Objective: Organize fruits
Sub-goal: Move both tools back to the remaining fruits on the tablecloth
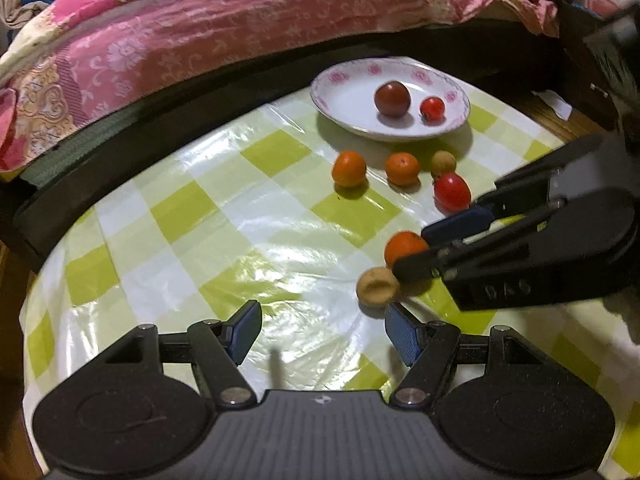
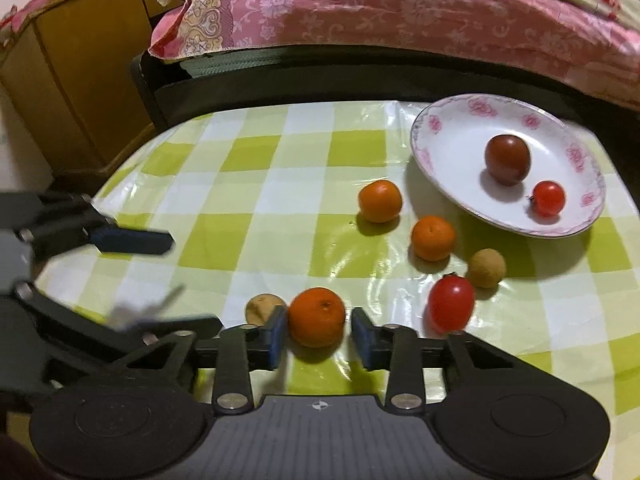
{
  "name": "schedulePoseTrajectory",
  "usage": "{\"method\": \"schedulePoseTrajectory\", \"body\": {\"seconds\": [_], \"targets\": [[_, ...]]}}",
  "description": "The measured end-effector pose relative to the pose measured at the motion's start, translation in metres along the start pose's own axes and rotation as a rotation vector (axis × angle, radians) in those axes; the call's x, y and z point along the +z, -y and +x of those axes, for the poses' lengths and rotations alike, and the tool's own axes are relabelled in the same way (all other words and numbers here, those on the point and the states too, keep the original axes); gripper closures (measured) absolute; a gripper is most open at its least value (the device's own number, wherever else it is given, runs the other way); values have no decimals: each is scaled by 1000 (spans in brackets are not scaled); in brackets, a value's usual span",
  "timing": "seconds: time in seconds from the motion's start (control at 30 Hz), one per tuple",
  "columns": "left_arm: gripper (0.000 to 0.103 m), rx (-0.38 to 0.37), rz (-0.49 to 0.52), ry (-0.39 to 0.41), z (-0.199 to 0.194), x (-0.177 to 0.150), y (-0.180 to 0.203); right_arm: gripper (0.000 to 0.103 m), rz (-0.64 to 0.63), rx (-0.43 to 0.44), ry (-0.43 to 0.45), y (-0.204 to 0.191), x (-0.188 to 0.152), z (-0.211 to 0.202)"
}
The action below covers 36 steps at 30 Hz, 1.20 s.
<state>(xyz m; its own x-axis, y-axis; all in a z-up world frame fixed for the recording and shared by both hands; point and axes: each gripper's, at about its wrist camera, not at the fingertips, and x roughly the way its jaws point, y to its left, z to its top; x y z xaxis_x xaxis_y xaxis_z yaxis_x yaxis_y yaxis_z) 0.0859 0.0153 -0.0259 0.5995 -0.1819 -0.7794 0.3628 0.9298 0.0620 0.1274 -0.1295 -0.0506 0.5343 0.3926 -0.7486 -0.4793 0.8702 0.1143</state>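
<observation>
Because the plate (image 2: 452, 120) is collecting fruit, the right gripper (image 2: 319, 332) is bracketing the nearest orange (image 2: 317, 316) on the desk (image 2: 256, 184), pads not visibly pressing, while the left gripper (image 1: 320, 332) is hanging wide and empty.

The table (image 2: 256, 184) is covered with a glossy plastic cloth in green and white squares, a little wrinkled, and the light shines on it. The plate (image 2: 448, 148) looks like glazed ceramic, smooth and shiny, with pink flowers on its rim. The oranges (image 2: 316, 316) have a slightly dimpled, half-matt skin. The red tomatoes (image 2: 451, 303) are smooth and glossy. The two brown fruits (image 2: 486, 268) look dry, rough and matt. The fingers (image 1: 245, 330) carry blue, ribbed, matt pads on black matt plastic arms with small shiny metal pins. The bed cover (image 1: 240, 20) is pink patterned cloth with a soft sheen. The cabinet (image 2: 72, 80) is brown wood
</observation>
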Motion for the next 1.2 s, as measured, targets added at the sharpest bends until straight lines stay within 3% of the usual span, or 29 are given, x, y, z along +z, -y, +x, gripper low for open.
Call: {"method": "schedulePoseTrajectory", "body": {"seconds": [0.2,0.47,0.77,0.87,1.03,1.2], "targets": [[27,-26,26,0,8,0,7,77,41,17,-21,9,0,-4],[27,-38,61,14,24,2,19,76,38,-27,-44,20,-7,-14],[28,-34,50,41,36,4,22,73,38,-14,-48,20,-8,-8],[35,-39,54,52,34,2,24,73,26,-14,-54,20,-7,-4],[56,-78,64,52,32,3,27,74,17,-20,-53,20,-5,-1],[61,-93,65,50,32,3,28,75,27,-37,-66,24,-4,-6]]}}
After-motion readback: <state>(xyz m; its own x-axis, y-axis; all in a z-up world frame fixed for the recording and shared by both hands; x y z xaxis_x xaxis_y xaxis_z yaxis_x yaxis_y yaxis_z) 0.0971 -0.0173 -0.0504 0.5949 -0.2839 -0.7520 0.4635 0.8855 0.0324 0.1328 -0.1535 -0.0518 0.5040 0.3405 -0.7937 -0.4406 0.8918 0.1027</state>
